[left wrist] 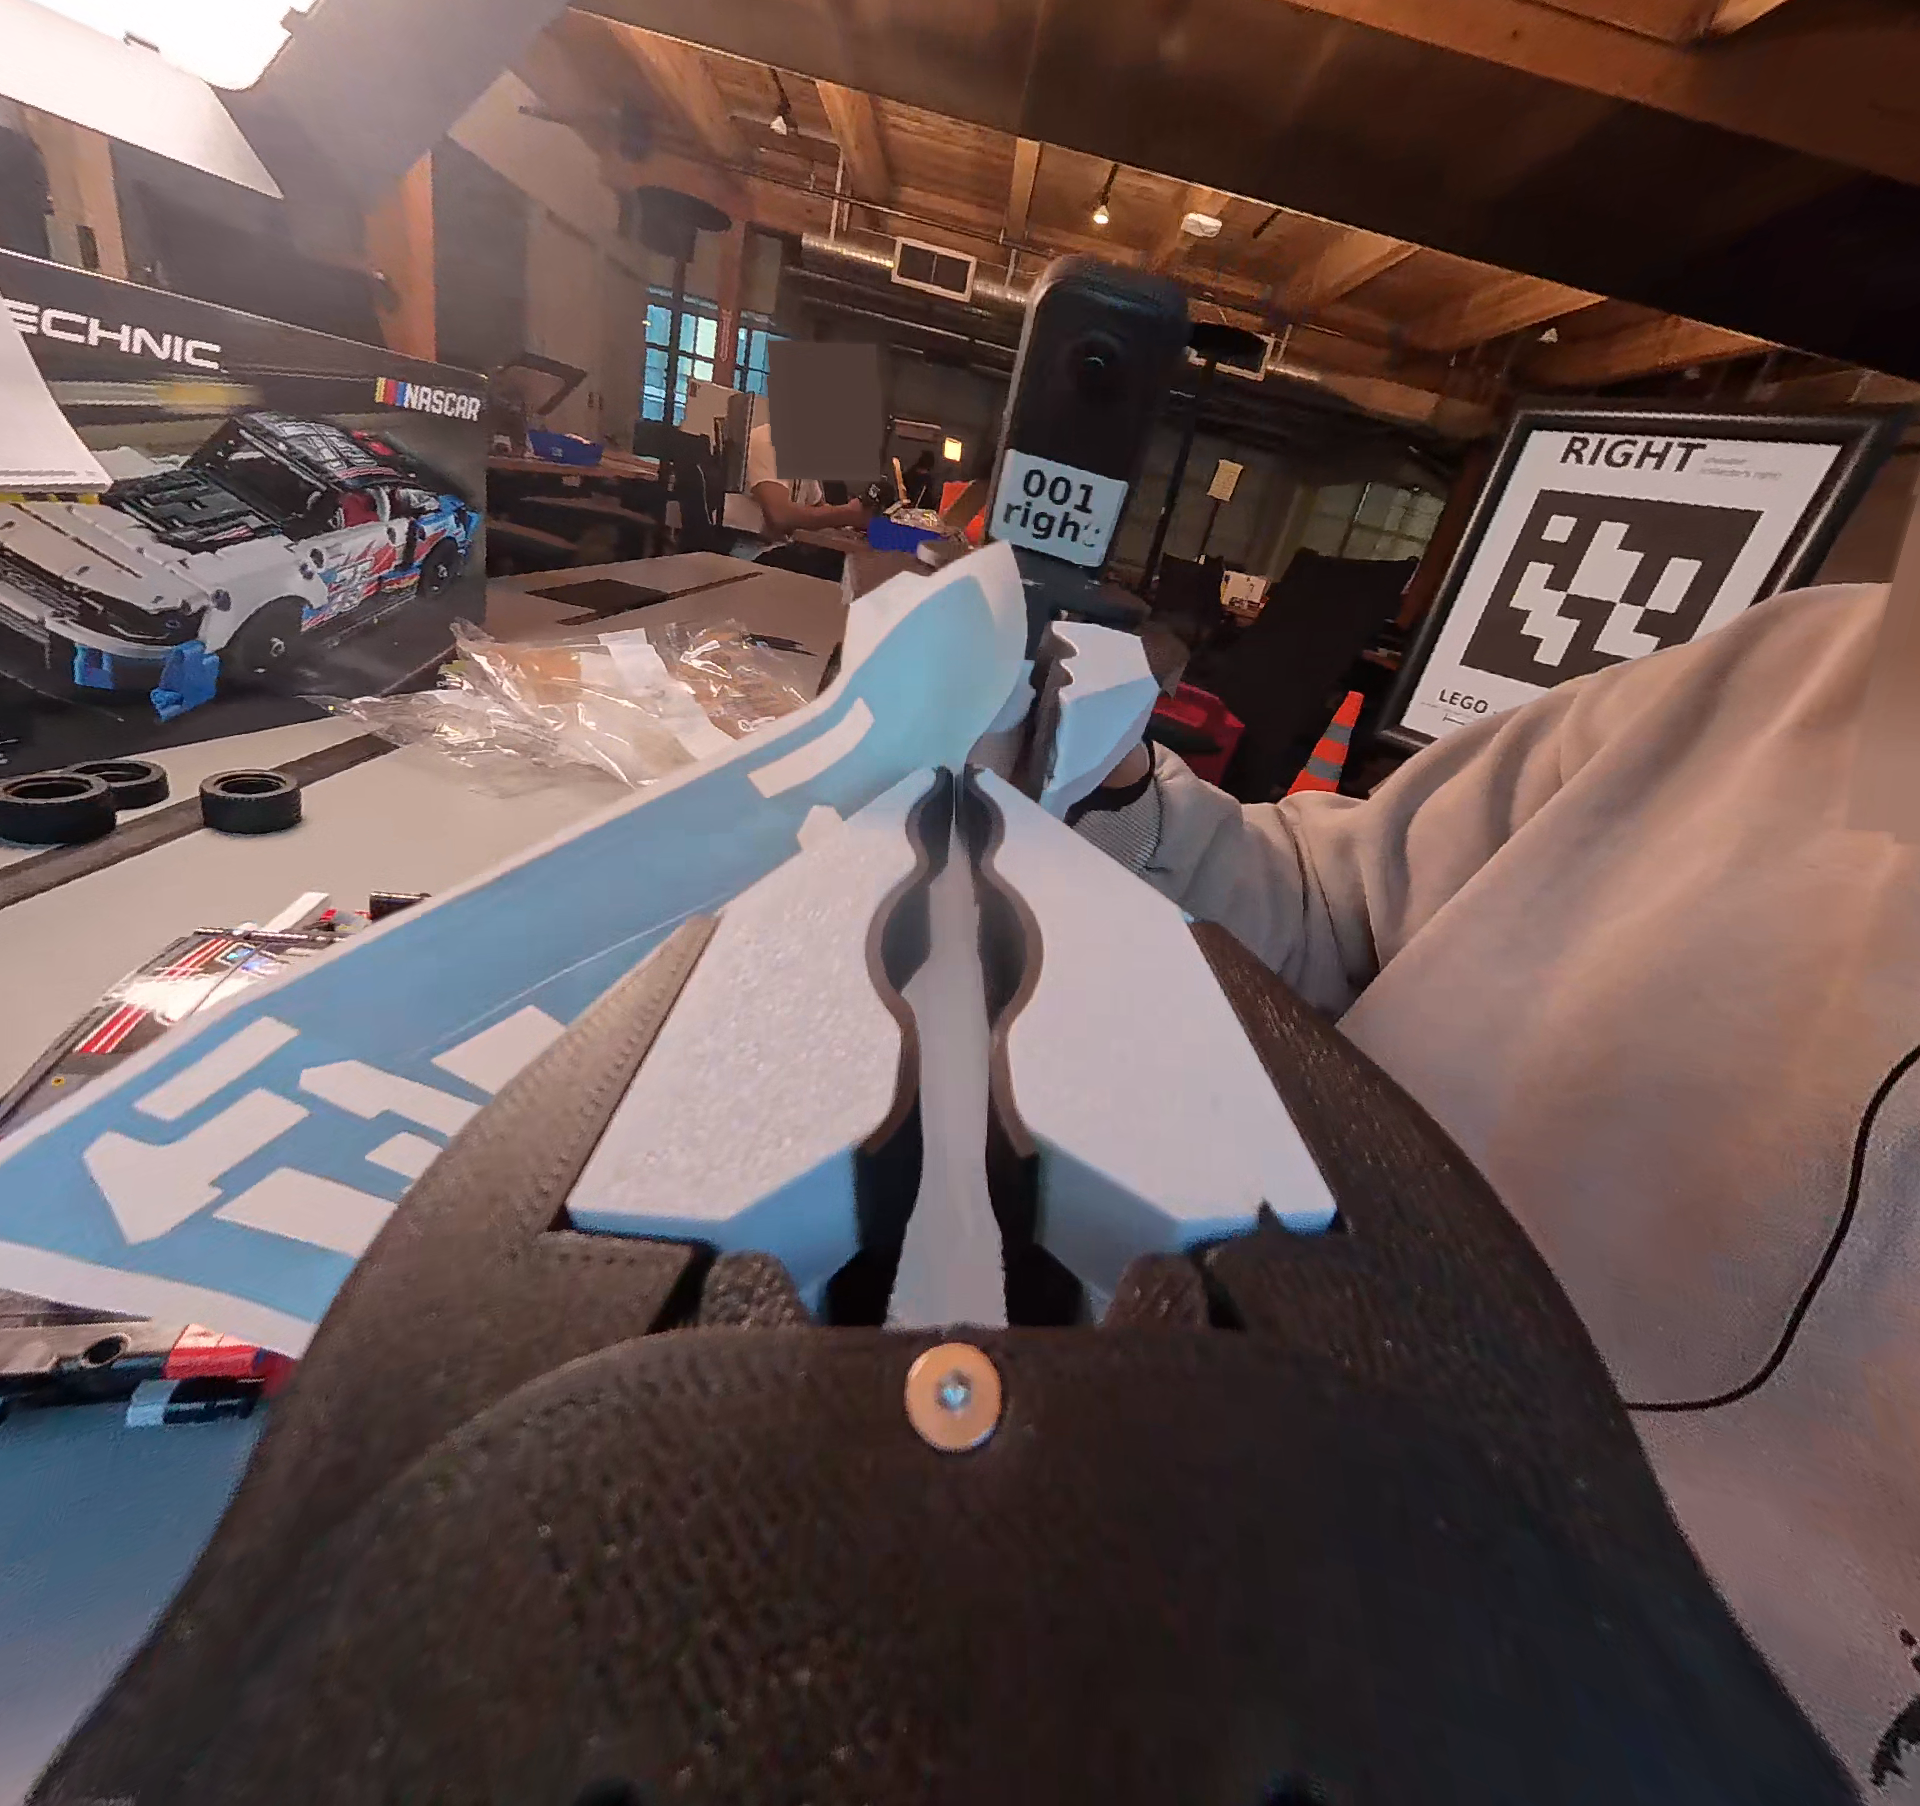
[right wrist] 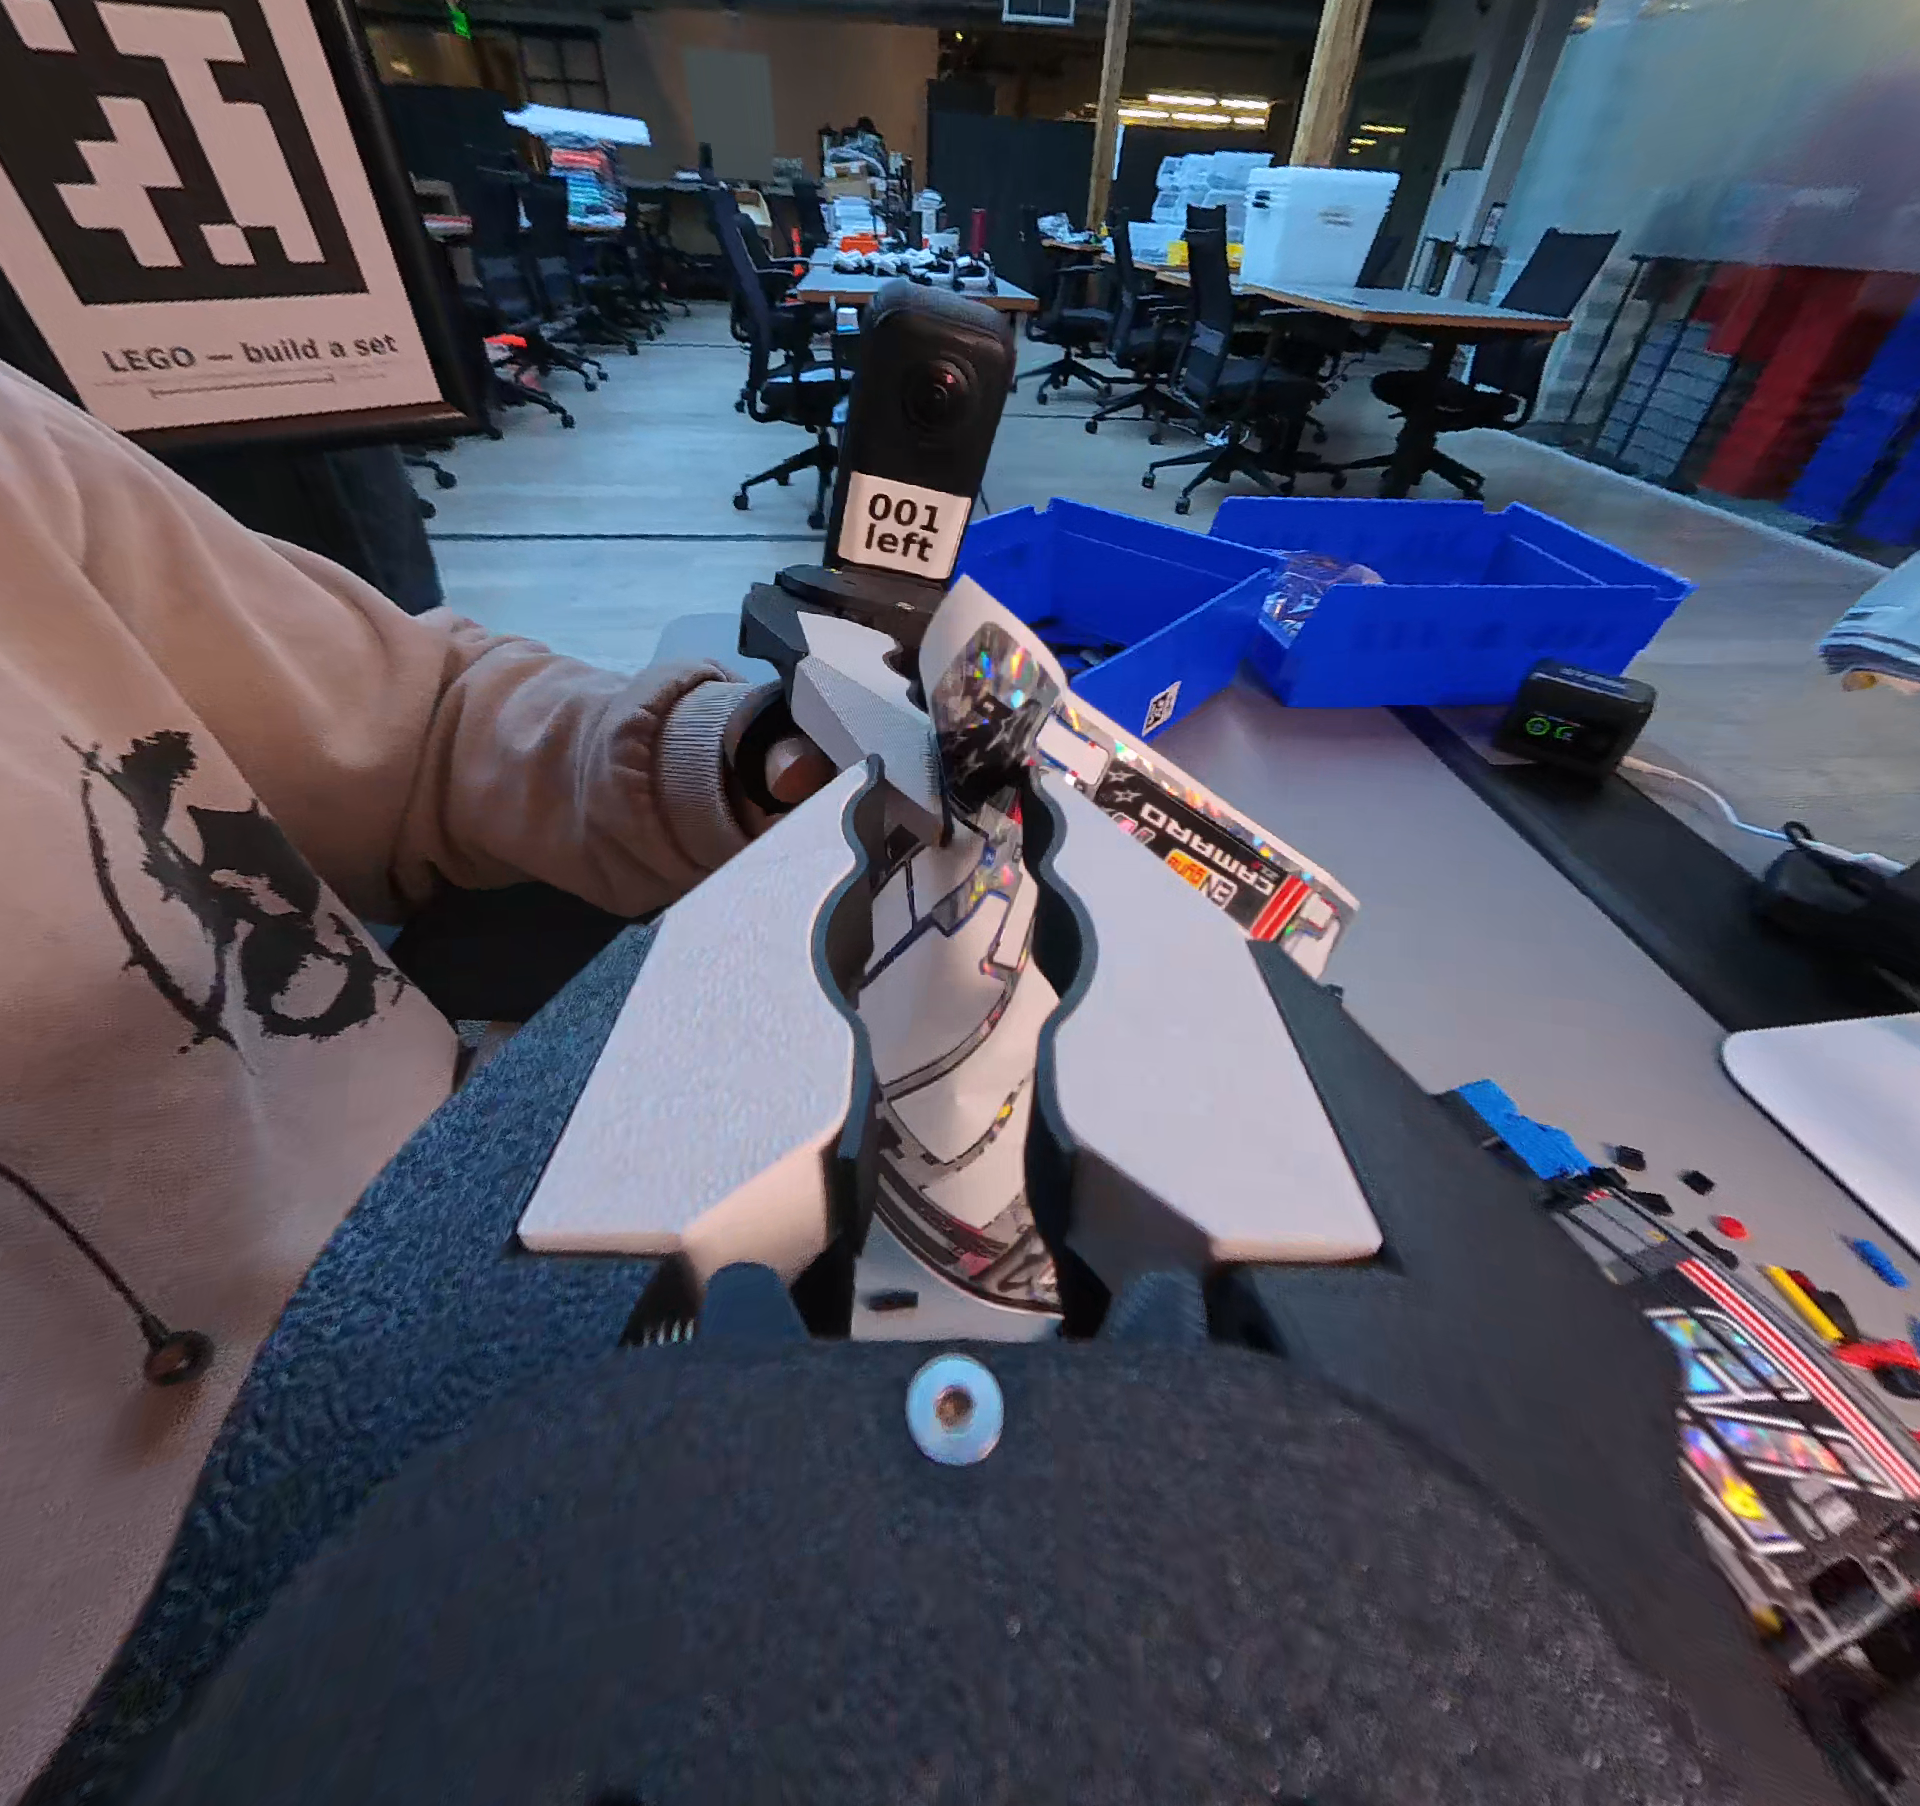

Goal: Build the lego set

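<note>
Sticker sheet (right wrist: 966,1060) pinched by both grippers' fingers (left wrist: 790,1050).

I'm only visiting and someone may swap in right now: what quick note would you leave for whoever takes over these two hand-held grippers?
Left gripper: shut on the sticker sheet, blue backing toward its camera.
Right gripper: shut on the same sheet, printed side facing it.
The sheet is held in the air between both.
The partly built car lies on the grey table; three tyres lie loose near the box.
Left: stickers, wheels, remaining parts.
</note>
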Demonstrator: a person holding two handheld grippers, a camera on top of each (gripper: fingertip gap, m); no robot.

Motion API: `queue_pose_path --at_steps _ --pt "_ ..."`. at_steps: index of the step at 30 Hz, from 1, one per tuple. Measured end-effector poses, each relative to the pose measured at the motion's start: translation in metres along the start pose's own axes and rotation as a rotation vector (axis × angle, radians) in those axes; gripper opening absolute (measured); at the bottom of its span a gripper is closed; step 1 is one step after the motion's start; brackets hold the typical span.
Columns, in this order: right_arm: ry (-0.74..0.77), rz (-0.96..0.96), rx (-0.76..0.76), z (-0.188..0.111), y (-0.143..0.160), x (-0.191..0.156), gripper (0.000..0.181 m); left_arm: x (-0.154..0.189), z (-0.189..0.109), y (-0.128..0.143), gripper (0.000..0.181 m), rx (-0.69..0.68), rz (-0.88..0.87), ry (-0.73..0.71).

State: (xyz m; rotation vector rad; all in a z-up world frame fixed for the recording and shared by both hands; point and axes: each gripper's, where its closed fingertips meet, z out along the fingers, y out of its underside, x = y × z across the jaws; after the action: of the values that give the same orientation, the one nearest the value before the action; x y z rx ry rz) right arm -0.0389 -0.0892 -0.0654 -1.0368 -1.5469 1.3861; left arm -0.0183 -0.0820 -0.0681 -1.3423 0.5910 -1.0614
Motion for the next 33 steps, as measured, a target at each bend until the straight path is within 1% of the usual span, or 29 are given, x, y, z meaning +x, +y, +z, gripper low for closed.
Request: queue_pose_path --at_steps 3,5,7,10,13,16,20,21,23,25,27,28,29,30,31,32,33 --pt "-0.03 0.069 0.048 -0.006 -0.002 0.003 0.014 0.002 -0.005 -0.003 0.0 0.018 -0.001 0.019" --pt "-0.025 0.114 0.075 -0.011 -0.005 0.008 0.003 0.004 -0.007 -0.008 0.002 0.036 -0.013 0.035" --pt "-0.025 0.103 0.076 -0.011 -0.005 0.007 0.003 0.004 -0.006 -0.009 0.0 0.037 -0.009 0.029" --pt "-0.017 0.034 0.086 -0.01 -0.008 0.001 0.014 0.005 -0.005 -0.011 0.0 0.055 -0.021 0.035" --pt "0.046 -0.065 0.07 -0.012 -0.007 0.005 0.024 0.006 -0.009 -0.016 0.0 0.104 -0.066 0.067" --pt "0.149 -0.118 0.079 -0.019 -0.008 0.021 0.025 0.005 -0.014 -0.022 0.0 0.146 -0.071 0.079" --pt "0.293 -0.17 0.077 -0.037 -0.005 0.052 0.043 0.009 -0.019 -0.027 0.0 0.183 -0.046 0.105" --pt "0.317 -0.151 0.078 -0.044 -0.002 0.062 0.048 0.009 -0.021 -0.029 0.0 0.196 -0.039 0.109" --pt "0.314 -0.035 0.113 -0.056 0.005 0.079 0.057 0.01 -0.025 -0.035 0.0 0.231 -0.034 0.118" --pt "0.238 0.14 0.147 -0.062 0.017 0.088 0.067 0.011 -0.031 -0.041 0.0 0.28 -0.033 0.134" --pt "0.123 0.302 0.164 -0.059 0.031 0.087 0.07 0.012 -0.037 -0.046 0.0 0.329 -0.036 0.159" --pt "0.048 0.359 0.169 -0.056 0.037 0.081 0.063 0.012 -0.039 -0.048 0.0 0.35 -0.039 0.17" --pt "-0.039 0.399 0.184 -0.054 0.038 0.071 0.045 0.01 -0.042 -0.049 0.0 0.365 -0.042 0.173" --pt "-0.099 0.418 0.215 -0.054 0.034 0.065 0.022 0.006 -0.044 -0.048 0.0 0.368 -0.044 0.161" --pt "-0.115 0.417 0.246 -0.055 0.029 0.063 0.007 0.0 -0.045 -0.045 0.0 0.357 -0.041 0.136" --pt "-0.126 0.393 0.259 -0.059 0.022 0.062 0.0 -0.007 -0.046 -0.041 0.0 0.339 -0.034 0.105" --pt "-0.132 0.359 0.252 -0.063 0.017 0.06 0.0 -0.014 -0.047 -0.037 0.0 0.308 -0.028 0.072"
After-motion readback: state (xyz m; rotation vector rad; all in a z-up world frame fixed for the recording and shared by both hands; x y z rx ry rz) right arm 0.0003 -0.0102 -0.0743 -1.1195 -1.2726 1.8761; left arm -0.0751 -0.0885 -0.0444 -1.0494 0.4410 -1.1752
